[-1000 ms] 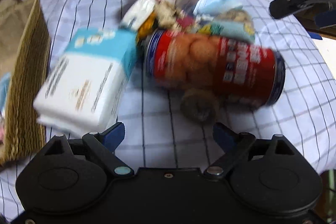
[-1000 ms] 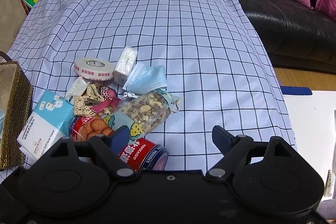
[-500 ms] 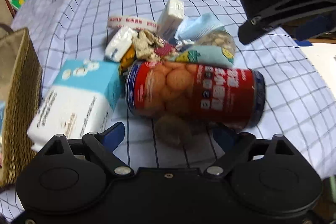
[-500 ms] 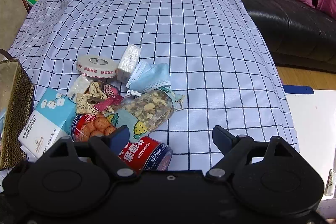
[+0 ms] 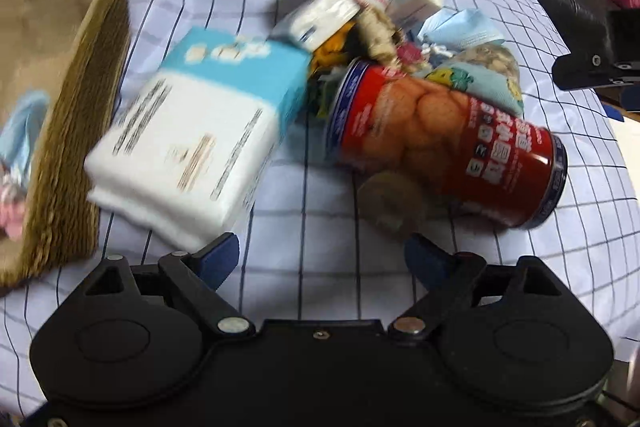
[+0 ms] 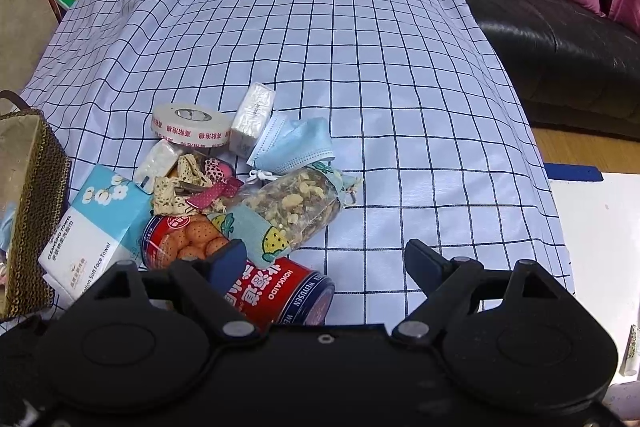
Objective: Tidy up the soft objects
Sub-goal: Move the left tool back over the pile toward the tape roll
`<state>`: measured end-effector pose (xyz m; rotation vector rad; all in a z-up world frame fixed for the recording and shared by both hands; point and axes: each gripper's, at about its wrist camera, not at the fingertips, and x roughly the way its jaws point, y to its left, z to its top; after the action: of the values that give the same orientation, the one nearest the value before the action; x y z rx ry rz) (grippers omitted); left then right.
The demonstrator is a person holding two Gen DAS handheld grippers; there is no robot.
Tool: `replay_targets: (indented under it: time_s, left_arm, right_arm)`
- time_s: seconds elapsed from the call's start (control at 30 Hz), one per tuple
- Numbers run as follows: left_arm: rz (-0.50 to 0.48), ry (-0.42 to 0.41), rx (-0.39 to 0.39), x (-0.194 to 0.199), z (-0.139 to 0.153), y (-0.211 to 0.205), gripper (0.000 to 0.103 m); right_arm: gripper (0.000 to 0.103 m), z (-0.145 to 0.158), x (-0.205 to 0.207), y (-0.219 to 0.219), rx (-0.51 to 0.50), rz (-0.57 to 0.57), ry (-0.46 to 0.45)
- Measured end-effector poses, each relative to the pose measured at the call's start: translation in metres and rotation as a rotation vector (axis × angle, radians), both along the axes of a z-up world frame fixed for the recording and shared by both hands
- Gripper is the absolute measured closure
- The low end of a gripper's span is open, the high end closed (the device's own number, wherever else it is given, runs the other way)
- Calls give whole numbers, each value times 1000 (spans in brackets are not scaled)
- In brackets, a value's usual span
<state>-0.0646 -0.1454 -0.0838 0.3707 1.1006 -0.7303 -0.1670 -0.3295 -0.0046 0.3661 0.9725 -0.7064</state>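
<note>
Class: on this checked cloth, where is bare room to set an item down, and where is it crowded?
Bare: the checked cloth beyond the tape roll and right of the face mask toward the sofa. Crowded: the near-left pile from the woven basket to the biscuit tin.

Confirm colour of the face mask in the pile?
Light blue with white edging; the face mask shows best in the right wrist view.

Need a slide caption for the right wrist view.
Open right gripper above a red tin, tissue pack and face mask on checked cloth.
</note>
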Motion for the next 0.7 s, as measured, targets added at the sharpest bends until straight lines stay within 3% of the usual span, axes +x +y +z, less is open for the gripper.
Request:
replay_targets:
  time_s: [0.2, 0.33, 0.53, 0.7]
  left_arm:
    - [-22, -60, 42, -9, 2, 5, 17]
    - [-37, -50, 10, -9, 5, 1, 17]
    - [-112, -97, -44, -19, 2, -15, 17]
    - [-137, -137, -38, -23, -10, -35, 18]
  right_arm:
    - [17, -3, 1, -2, 6, -7, 9]
    - [17, -3, 1, -6, 16, -30, 3]
    - [17, -5, -2, -23, 81, -124, -14]
    - [17, -9, -1, -26, 103, -141, -12]
